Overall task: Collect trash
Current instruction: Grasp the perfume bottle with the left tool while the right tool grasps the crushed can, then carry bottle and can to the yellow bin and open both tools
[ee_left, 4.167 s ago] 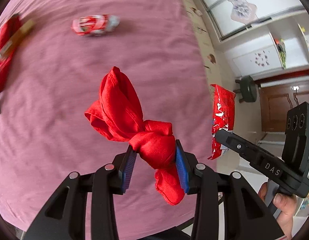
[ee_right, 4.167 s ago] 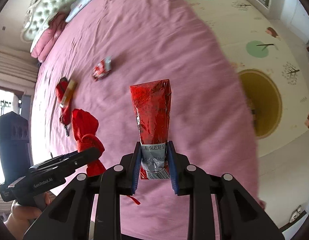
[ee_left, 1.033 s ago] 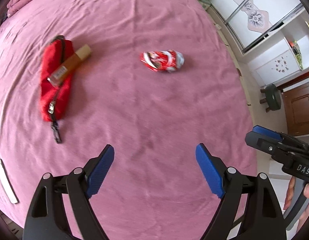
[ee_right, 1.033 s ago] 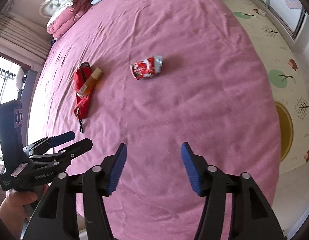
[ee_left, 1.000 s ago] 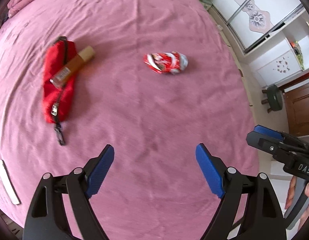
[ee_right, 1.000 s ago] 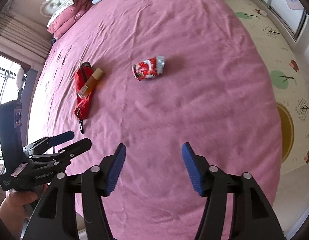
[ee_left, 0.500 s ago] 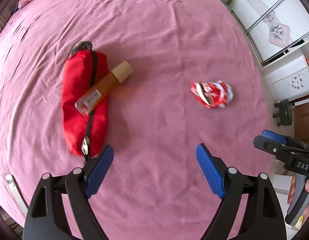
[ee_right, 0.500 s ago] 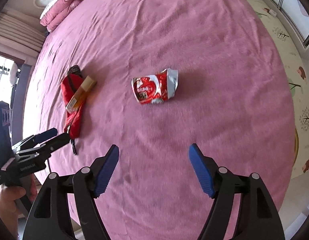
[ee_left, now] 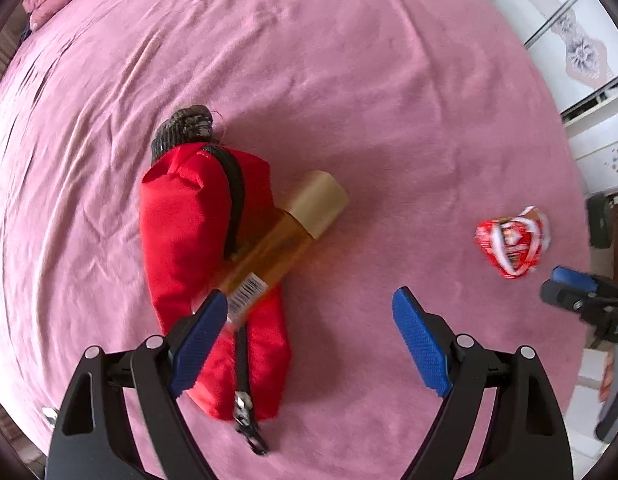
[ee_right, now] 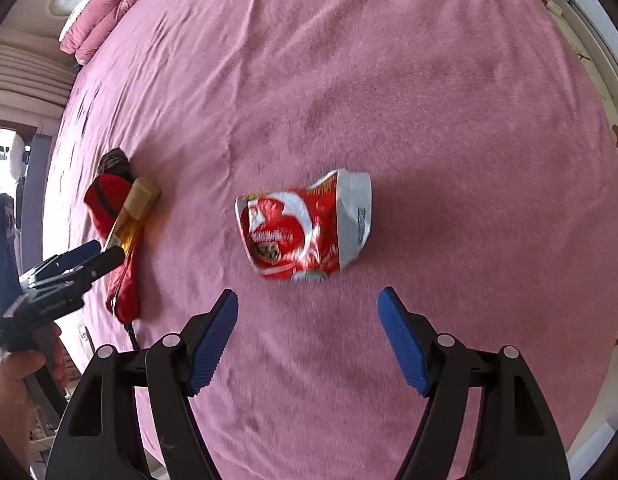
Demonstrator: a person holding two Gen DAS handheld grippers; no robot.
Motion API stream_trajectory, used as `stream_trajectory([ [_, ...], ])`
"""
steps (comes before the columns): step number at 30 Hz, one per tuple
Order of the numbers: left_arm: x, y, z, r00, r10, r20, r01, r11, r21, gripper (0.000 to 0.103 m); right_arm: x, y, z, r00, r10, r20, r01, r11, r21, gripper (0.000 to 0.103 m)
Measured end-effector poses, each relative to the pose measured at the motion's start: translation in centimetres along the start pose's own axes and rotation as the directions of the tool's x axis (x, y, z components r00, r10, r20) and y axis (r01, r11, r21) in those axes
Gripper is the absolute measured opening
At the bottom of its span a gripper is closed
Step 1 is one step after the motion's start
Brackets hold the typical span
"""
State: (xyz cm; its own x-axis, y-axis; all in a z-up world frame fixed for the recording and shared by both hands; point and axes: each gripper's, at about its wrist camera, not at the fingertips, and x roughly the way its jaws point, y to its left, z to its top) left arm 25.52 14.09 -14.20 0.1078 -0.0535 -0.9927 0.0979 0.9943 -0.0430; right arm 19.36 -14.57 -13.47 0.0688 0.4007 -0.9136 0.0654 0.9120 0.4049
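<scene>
A crumpled red and white snack wrapper (ee_right: 305,230) lies on the pink bedspread, just ahead of my open, empty right gripper (ee_right: 309,312). It also shows in the left wrist view (ee_left: 511,242) at the right. An amber bottle with a gold cap (ee_left: 285,236) rests on a red zip pouch (ee_left: 189,248). My left gripper (ee_left: 309,320) is open and empty, its left finger over the bottle's lower end. The bottle (ee_right: 135,210) and pouch (ee_right: 109,200) also show at the left of the right wrist view.
The pink bedspread (ee_right: 429,80) fills both views. Pink pillows (ee_right: 97,24) lie at the far headboard. The bed edge drops to a patterned floor mat (ee_right: 617,140) on the right. A wardrobe (ee_left: 581,52) stands beyond the bed.
Both grippers, which held a red cloth and a red packet four seconds ago, are open and empty. Both have moved closer: the left toward the bottle and pouch, the right toward the wrapper.
</scene>
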Motion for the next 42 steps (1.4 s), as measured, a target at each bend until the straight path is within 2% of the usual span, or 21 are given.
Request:
stream_trajectory([
  [4, 1.7, 0.3, 0.7, 0.998, 0.054, -0.023, -0.053, 0.998, 0.042, 0.084, 0.7, -0.1, 1.2, 1.0, 0.01, 0.002, -0.01, 1.0, 0.011, 0.07],
  [8, 2.9, 0.8, 1.4, 0.997, 0.062, -0.04, -0.06, 0.997, 0.05, 0.083, 1.3, -0.1, 2.2, 1.0, 0.023, -0.002, -0.023, 1.0, 0.015, 0.07],
  [10, 3.4, 1.0, 1.7, 0.996, 0.077, -0.046, -0.074, 0.996, 0.047, 0.08, 1.7, 0.1, 2.7, 0.999, 0.031, -0.01, -0.031, 0.999, 0.011, 0.07],
  [15, 4.9, 1.8, 2.6, 0.995, 0.083, -0.059, -0.084, 0.996, -0.019, 0.063, 2.2, -0.1, 3.4, 1.0, 0.028, -0.01, -0.027, 0.999, 0.019, 0.071],
  [18, 4.7, 2.3, 2.5, 0.996, 0.066, -0.056, -0.069, 0.997, -0.04, 0.06, 2.3, -0.1, 4.0, 0.999, 0.028, -0.017, -0.028, 0.999, 0.022, 0.071],
  [19, 4.7, 2.4, 2.4, 0.996, 0.066, -0.056, -0.068, 0.997, -0.039, 0.058, 2.4, 0.1, 4.1, 1.0, 0.024, -0.015, -0.024, 1.0, 0.016, 0.069],
  [21, 4.8, 2.8, 2.3, 0.996, 0.067, -0.055, -0.069, 0.997, -0.034, 0.052, 2.4, 0.4, 4.2, 1.0, -0.003, -0.013, 0.003, 1.0, -0.01, 0.056],
  [23, 4.5, 3.1, 1.8, 0.997, 0.061, -0.054, -0.063, 0.998, -0.029, 0.047, 2.4, 0.5, 4.1, 1.0, 0.001, -0.017, -0.001, 1.0, -0.025, 0.034],
  [27, 3.5, 2.6, 0.8, 0.998, 0.021, -0.052, -0.023, 0.999, -0.031, 0.038, 1.8, 0.7, 3.1, 1.0, 0.012, 0.008, -0.012, 0.998, -0.056, 0.03],
  [30, 3.3, 2.0, -0.1, 0.998, -0.008, -0.056, 0.006, 0.999, -0.043, 0.036, 1.4, 0.6, 2.0, 0.999, 0.034, 0.017, -0.033, 0.998, -0.051, 0.026],
  [35, 2.8, 1.4, -1.4, 0.996, -0.067, -0.051, 0.063, 0.995, -0.077, 0.034, 0.3, 0.2, -0.5, 0.998, 0.049, 0.029, -0.048, 0.998, -0.031, 0.023],
  [42, 1.2, -1.5, -5.2, 0.988, -0.146, -0.057, 0.141, 0.986, -0.085, 0.032, -1.4, -1.3, -4.4, 0.998, 0.052, 0.036, -0.053, 0.998, 0.02, 0.021],
])
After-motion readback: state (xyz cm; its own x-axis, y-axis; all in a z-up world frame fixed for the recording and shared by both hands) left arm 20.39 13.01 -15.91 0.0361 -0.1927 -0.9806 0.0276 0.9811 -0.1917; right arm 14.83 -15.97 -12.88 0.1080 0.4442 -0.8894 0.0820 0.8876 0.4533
